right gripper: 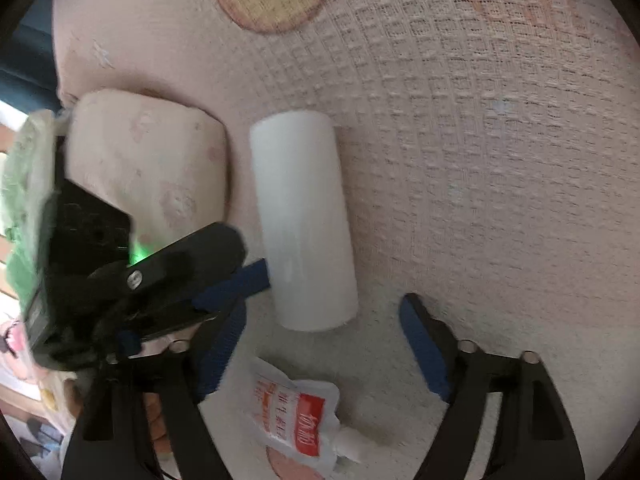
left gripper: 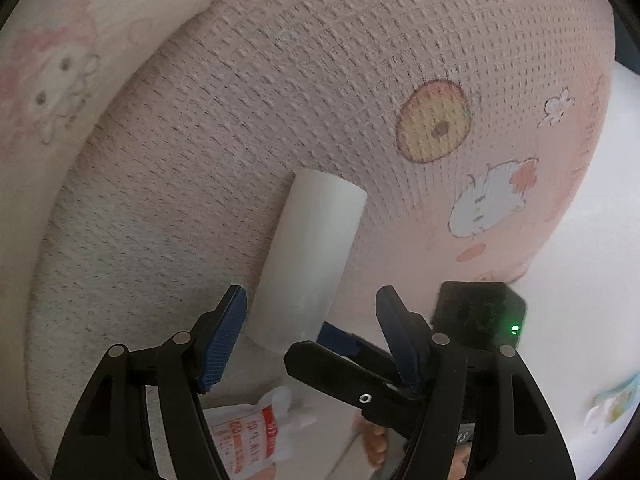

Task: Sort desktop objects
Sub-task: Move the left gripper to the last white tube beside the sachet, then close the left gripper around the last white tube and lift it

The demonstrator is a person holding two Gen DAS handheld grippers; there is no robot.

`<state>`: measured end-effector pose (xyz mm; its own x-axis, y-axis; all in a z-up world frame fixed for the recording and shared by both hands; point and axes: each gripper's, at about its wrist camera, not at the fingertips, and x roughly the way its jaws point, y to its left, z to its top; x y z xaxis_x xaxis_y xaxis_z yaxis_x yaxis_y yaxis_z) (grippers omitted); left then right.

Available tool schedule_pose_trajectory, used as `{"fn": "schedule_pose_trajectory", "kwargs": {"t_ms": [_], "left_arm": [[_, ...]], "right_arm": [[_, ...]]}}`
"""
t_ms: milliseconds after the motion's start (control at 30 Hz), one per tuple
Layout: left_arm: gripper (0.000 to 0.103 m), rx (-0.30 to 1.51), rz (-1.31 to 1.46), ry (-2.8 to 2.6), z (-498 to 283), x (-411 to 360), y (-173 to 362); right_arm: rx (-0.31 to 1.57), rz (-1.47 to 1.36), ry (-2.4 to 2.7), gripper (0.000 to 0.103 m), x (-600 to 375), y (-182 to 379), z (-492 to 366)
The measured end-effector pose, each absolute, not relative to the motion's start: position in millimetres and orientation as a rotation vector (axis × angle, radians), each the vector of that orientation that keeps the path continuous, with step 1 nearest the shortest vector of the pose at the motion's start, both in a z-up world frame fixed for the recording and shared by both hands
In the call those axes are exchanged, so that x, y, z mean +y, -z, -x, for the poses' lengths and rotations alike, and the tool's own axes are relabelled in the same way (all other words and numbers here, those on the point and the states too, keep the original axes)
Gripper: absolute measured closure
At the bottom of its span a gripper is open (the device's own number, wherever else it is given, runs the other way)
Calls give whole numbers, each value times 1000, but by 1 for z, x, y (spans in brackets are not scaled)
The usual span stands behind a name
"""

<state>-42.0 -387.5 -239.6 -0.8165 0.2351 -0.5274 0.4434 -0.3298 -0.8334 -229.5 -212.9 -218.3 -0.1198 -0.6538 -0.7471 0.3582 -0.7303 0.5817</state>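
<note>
A white cylindrical roll [left gripper: 312, 256] [right gripper: 304, 220] lies on a pink waffle-textured blanket [left gripper: 280, 100] [right gripper: 480, 160]. My left gripper [left gripper: 312, 336] stands open, and the roll's near end sits between its fingertips without the pads pressing on it. My right gripper [right gripper: 324, 344] is open too, just short of the roll's near end. A white pouch with a red label [right gripper: 296, 420] [left gripper: 248, 436] lies below, between the right gripper's fingers. In each view one finger of the other gripper [left gripper: 340, 376] [right gripper: 180, 272] reaches in, its blue pad close to the roll.
A pale printed pillow [right gripper: 148, 160] [left gripper: 48, 92] lies to the left of the roll. The blanket has a round yellow print [left gripper: 434, 124] and an animal print [left gripper: 492, 204]. A white surface [left gripper: 592, 280] shows beyond the blanket's right edge.
</note>
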Motion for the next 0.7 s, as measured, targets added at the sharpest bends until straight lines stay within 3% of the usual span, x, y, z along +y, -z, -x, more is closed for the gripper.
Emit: {"fn": "schedule_pose_trajectory", "kwargs": {"t_ms": [167,400,500,633,700], "left_arm": [[35,1668,-911,2310,51,-388,234],[45,1662,-947,2277,59,-391,240],[48,1746,-907,2225,59,-399,246],[48,1750,-876,2234,58,-407,244],[48,1738,-875,2246,61,-410,242]], "right_arm": [[-501,-1442,1837,0,-206,226,235],[-453,-1489,1818,0,-215,223,246],[-463,-1470,1914,2,-217,221,234],[-204,-1420,2068,3,-237,210,225],[-58,-1403,2104,16,-248,208,220]]}}
